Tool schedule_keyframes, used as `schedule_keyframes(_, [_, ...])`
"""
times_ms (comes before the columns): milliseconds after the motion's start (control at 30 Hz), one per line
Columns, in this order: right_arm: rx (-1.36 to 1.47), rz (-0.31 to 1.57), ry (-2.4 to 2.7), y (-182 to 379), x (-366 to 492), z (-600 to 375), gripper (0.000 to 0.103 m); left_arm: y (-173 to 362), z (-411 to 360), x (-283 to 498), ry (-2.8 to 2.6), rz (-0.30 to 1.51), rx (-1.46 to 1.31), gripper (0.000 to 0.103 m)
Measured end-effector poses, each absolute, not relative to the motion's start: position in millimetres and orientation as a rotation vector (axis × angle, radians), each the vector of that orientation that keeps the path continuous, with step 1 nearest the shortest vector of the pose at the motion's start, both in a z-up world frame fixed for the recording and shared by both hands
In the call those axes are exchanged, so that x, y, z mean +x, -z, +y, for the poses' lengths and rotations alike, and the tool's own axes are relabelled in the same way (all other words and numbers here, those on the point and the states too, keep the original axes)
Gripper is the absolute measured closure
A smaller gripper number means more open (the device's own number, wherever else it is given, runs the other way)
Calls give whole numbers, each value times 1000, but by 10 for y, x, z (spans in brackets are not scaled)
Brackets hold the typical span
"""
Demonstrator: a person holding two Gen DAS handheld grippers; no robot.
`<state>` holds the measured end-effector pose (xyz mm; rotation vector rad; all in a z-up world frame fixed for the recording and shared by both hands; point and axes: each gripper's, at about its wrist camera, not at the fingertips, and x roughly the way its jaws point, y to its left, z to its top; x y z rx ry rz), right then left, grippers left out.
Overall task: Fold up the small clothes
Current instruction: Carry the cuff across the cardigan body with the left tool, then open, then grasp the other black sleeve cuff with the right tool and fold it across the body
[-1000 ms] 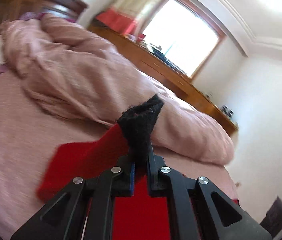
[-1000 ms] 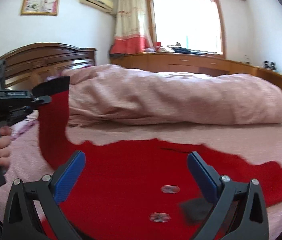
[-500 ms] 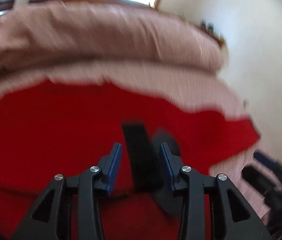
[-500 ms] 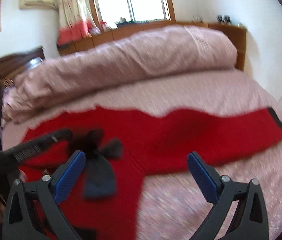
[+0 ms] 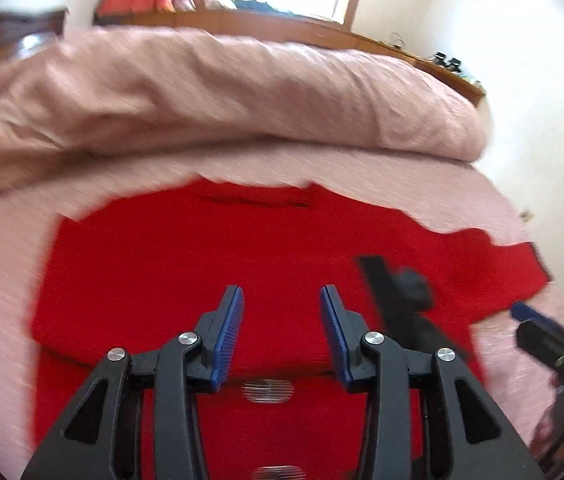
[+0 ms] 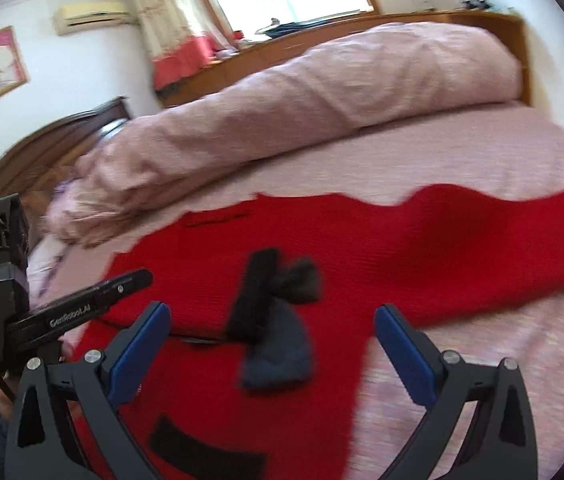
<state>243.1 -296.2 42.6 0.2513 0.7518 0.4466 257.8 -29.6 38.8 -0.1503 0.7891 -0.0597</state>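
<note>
A red knit sweater (image 5: 209,256) lies flat on the pink bed, also in the right wrist view (image 6: 382,248). One sleeve is folded across the body, its black cuff (image 5: 398,300) resting on the red cloth; the cuff also shows in the right wrist view (image 6: 265,292). The other sleeve (image 6: 522,224) stretches out to the right. My left gripper (image 5: 282,320) is open and empty just above the sweater's body. My right gripper (image 6: 273,344) is open and empty above the folded cuff. The left gripper's finger shows at the left of the right wrist view (image 6: 93,304).
A rolled pink duvet (image 5: 221,92) lies across the far side of the bed (image 6: 462,152). A wooden headboard (image 6: 53,152) stands at the left. A wooden dresser (image 6: 322,44) runs under the window. The bed's edge drops off at the right.
My left gripper carried the black-cuffed sleeve across the sweater, let it go and opened. It then drew back to the left. The right gripper stayed open and swung toward the cuff.
</note>
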Motion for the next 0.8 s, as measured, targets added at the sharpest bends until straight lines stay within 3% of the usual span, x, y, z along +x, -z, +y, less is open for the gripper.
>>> schedule_keyframes(133, [258,788,-541,-369,2578,-2600,0,-385,239,2485,-26,814,-16,66])
schedule_keyframes(200, [264,819,-574,-317,2645,-2504,10,-345,561,2426,-87,826,46,66])
schedule_keyframes(267, [274,834,-584,-267,2701,-2460,59,-265,833,2369,-130,823,77,66])
schedule_keyframes(300, [269,849,-572,-233,2731,-2449,65,-206,991,2331,-148,811,77,66])
schedule_keyframes(467, [255,902,-511,8,2869,-2490,65,14,1467,2542,-216,921,-106,66])
schedule_keyframes(667, [222,952,-496,208,3025,-2397,64,116,1600,2686,-194,923,-187,66])
schedule_keyframes(733, [176,967,-495,275,3019,-2321,75,164,1620,2688,-207,942,-199,66])
schedule_keyframes(767, [152,969,-495,285,3011,-2293,87,188,1629,2711,-204,954,-218,66])
schedule_keyframes(800, [142,969,-506,280,3007,-2277,88,210,1648,2718,-200,962,-242,66])
